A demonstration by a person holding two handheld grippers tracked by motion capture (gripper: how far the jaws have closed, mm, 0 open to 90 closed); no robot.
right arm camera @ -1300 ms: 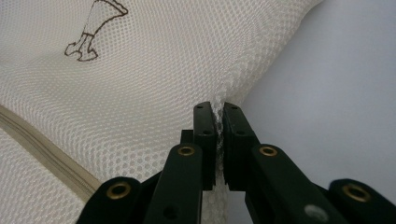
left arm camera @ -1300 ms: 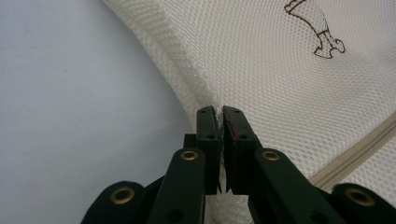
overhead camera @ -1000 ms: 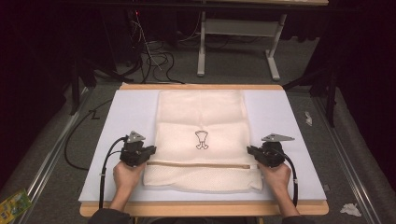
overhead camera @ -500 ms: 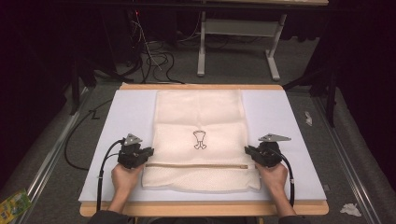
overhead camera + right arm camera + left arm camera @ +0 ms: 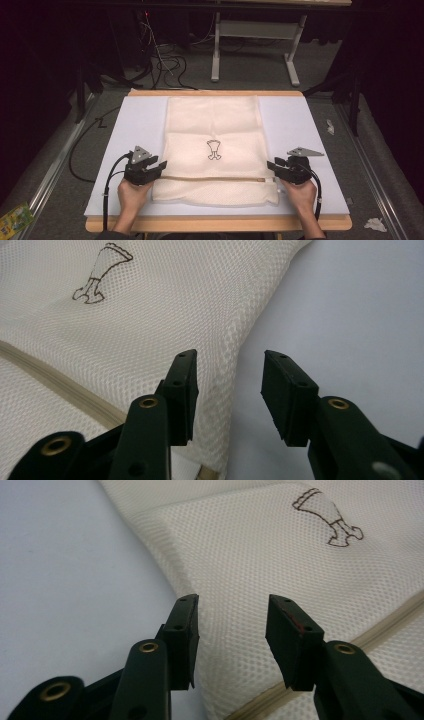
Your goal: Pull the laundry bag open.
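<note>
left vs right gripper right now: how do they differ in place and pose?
The left gripper sits at the mesh bag's left edge; the right gripper at its right edge. The left points rightward across the table, the right points leftward, so they face each other. In its own view the left gripper hangs over mesh, the right gripper over the bag's edge. Both have just been opening and stand open, nothing between the jaws.

The mesh bag (image 5: 215,150) lay flat on the table (image 5: 140,120) between the two claws. The left gripper (image 5: 159,166) sat at its left edge, the right gripper (image 5: 271,165) at its right edge, the zipper (image 5: 215,178) running from one to the other.
</note>
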